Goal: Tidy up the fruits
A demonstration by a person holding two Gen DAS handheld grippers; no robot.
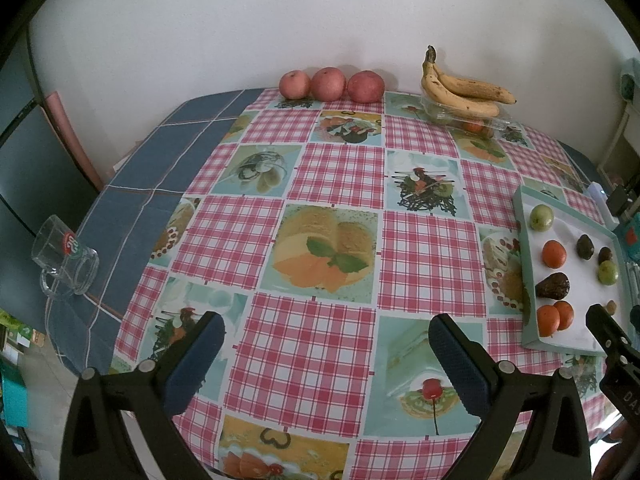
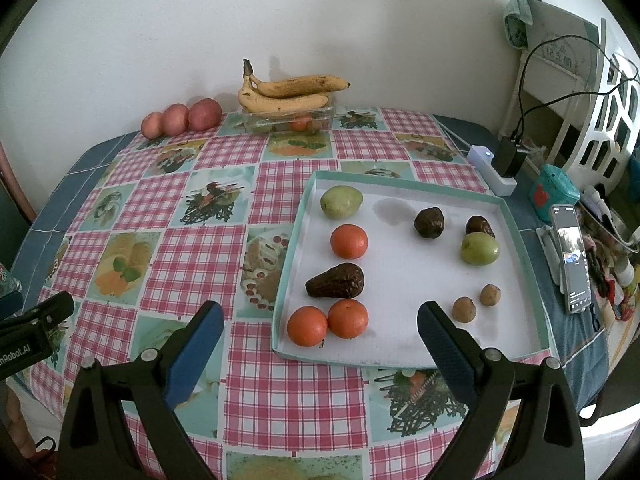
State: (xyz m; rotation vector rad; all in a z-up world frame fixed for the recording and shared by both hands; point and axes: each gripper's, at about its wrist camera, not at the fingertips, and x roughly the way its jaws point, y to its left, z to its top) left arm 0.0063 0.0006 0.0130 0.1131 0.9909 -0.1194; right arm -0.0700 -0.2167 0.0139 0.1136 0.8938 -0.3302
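A shallow teal-rimmed tray (image 2: 298, 216) (image 1: 524, 264) holds three oranges (image 2: 349, 241), dark avocados (image 2: 337, 281), two green fruits (image 2: 341, 201) and two small brown ones (image 2: 464, 309). Three red apples (image 1: 331, 84) (image 2: 182, 118) line the far wall. Bananas (image 1: 460, 90) (image 2: 288, 94) rest on a clear box (image 2: 288, 122) with an orange inside. My right gripper (image 2: 320, 332) stands open and empty just in front of the tray's near edge. My left gripper (image 1: 326, 346) hangs open over the tablecloth, left of the tray, holding nothing.
A glass mug (image 1: 66, 258) lies on its side at the left table edge. Right of the tray are a phone (image 2: 572, 258), a charger block (image 2: 496, 168) with cable, a teal box (image 2: 554, 192) and clutter. A white wall backs the table.
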